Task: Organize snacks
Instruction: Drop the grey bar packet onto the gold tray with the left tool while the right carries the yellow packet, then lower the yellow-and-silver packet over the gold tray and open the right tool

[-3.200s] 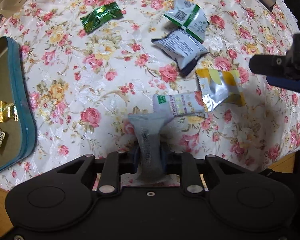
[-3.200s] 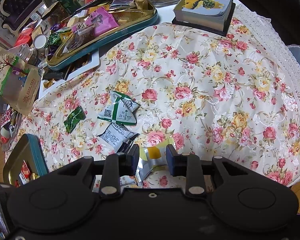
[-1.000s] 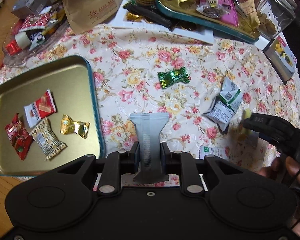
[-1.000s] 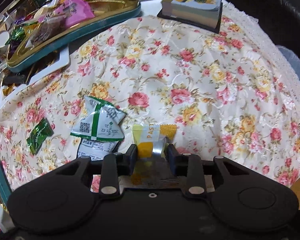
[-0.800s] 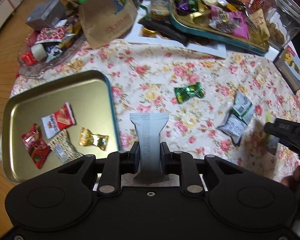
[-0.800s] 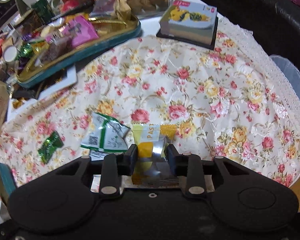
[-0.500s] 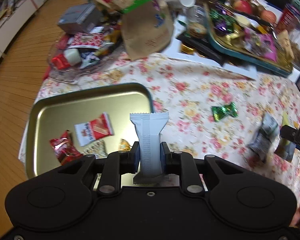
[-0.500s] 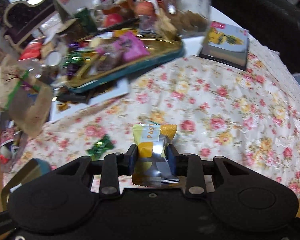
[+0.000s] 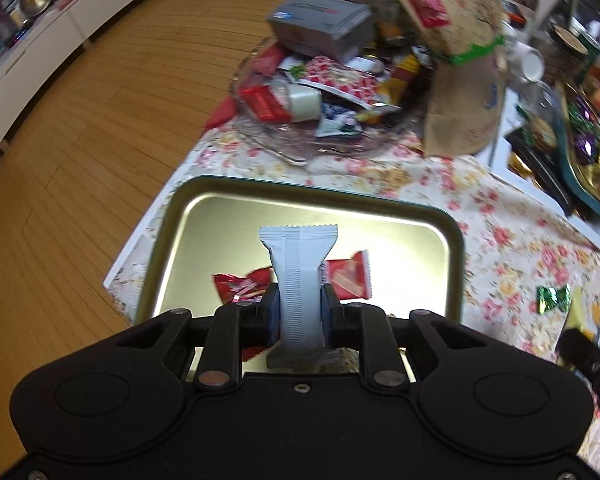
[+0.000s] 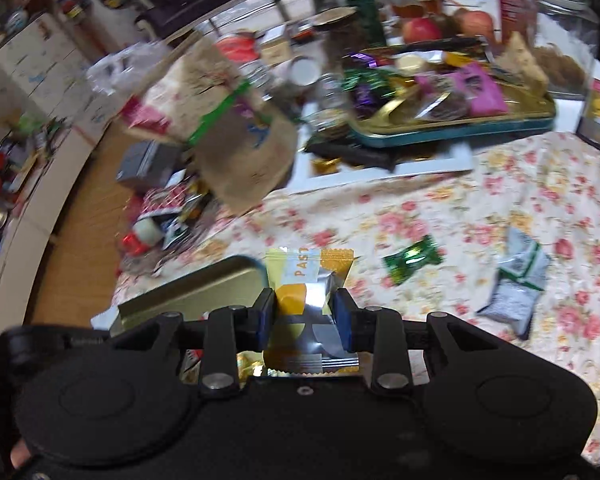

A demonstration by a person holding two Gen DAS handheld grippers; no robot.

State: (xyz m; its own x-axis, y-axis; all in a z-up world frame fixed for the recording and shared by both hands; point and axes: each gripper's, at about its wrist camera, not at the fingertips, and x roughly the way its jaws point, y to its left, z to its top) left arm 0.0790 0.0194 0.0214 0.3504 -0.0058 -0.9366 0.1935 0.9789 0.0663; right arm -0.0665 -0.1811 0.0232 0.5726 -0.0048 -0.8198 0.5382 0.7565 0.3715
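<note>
1. The grey-white snack bar [image 9: 298,280] stands upright, pinched between the closed fingers of the left claw [image 9: 299,312], above the near half of the gold tray [image 9: 236,208].
2. The yellow-and-silver snack pack [image 10: 306,304] is clamped in the closed right claw [image 10: 305,314], just past the tray's corner [image 10: 236,268] at 9 o'clock of the pack.
3. In the tray, a red wrapper [image 9: 240,284] lies at 9 o'clock of the bar and a red-and-white packet [image 9: 348,276] at 3 o'clock; the far half looks bare.
4. Risk: both claws head for one tray, so they could knock together, or a pack dropped from height may bounce off the metal and over the rim.
5. Risk: the tray sits near the tabletop [image 9: 512,248] edge at 9 o'clock, with wooden floor [image 9: 80,160] beyond; a nudge could push it off.
6. A green candy [image 10: 412,258] and grey-green packets [image 10: 516,280] wait at 3 o'clock; the cluttered glass dish [image 9: 320,92] and paper bag [image 9: 460,80] crowd 12 o'clock.
</note>
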